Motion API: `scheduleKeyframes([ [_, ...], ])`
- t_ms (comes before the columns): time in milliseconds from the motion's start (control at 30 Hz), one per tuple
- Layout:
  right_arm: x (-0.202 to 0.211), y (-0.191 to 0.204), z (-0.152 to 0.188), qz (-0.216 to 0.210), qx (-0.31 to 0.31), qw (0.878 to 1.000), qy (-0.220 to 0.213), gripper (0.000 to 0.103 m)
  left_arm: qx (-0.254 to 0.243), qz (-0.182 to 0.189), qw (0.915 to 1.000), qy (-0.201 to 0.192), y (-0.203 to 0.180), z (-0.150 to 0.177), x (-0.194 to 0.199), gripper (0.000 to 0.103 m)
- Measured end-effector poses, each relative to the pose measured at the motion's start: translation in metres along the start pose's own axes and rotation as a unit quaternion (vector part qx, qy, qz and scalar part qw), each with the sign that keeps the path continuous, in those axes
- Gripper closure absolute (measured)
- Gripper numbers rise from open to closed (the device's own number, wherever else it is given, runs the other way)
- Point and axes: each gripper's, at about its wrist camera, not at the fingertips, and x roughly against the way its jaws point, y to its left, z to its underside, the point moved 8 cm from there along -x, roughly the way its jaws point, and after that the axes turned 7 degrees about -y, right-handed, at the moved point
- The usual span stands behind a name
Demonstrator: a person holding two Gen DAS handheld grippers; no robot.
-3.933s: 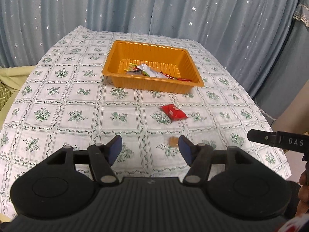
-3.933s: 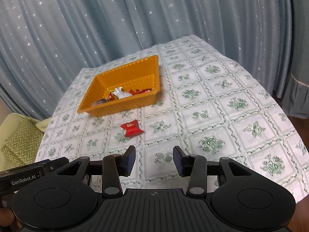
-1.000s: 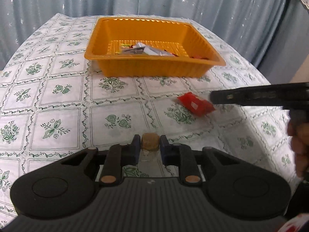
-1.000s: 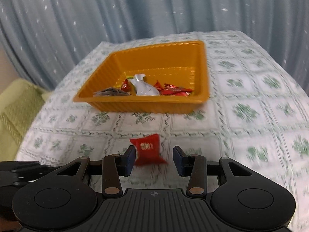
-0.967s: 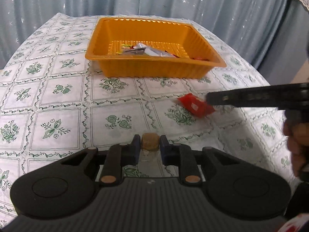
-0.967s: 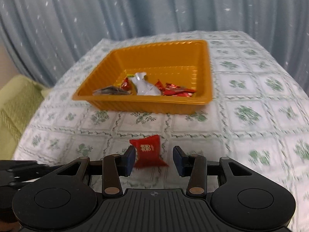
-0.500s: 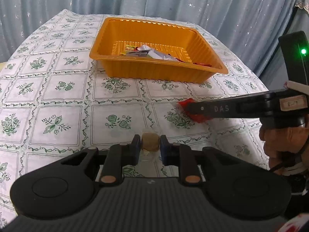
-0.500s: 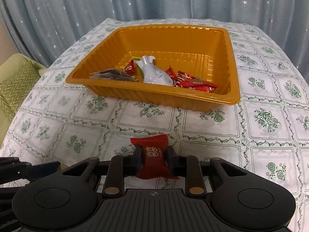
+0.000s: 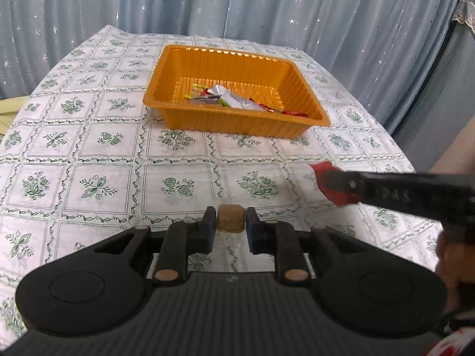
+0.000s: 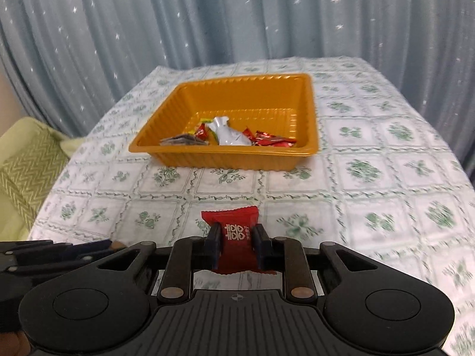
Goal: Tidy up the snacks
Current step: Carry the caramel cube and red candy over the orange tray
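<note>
An orange tray (image 9: 243, 124) (image 10: 237, 158) stands on the far half of the table and holds several wrapped snacks (image 9: 228, 99) (image 10: 228, 135). My left gripper (image 9: 230, 222) is shut on a small brown candy (image 9: 231, 222) and holds it above the tablecloth, well short of the tray. My right gripper (image 10: 236, 238) is shut on a red snack packet (image 10: 234, 237) with white characters, lifted off the cloth. In the left wrist view the right gripper's finger (image 9: 386, 188) crosses from the right with the red packet (image 9: 325, 170) in it.
The table wears a white cloth with green flower squares (image 9: 98, 184) (image 10: 386, 192). Blue star-print curtains (image 9: 237, 6) hang behind it. A green cushion (image 10: 23, 163) lies off the table's left edge. The table's right edge (image 9: 397, 148) drops away near the right arm.
Both grippers have lifted and pulled back from the tray, each keeping its snack. The right gripper closed on the red packet about half a second ago and raised it off the cloth.
</note>
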Motion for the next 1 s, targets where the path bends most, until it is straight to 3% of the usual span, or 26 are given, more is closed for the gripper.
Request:
scheduleKeyframes([
  [467,0.077,0.005,0.007,0.018,-0.01,0.999,-0.029,0.08,-0.005,-0.013,0.9997,-0.021,-0.02,-0.008,0.056,0.084],
  [1000,0.099,0.01,0.001,0.016,-0.003,0.999,-0.044,0.08,-0.008,-0.011,0.9993,-0.034,-0.025,-0.014,0.078,0.084],
])
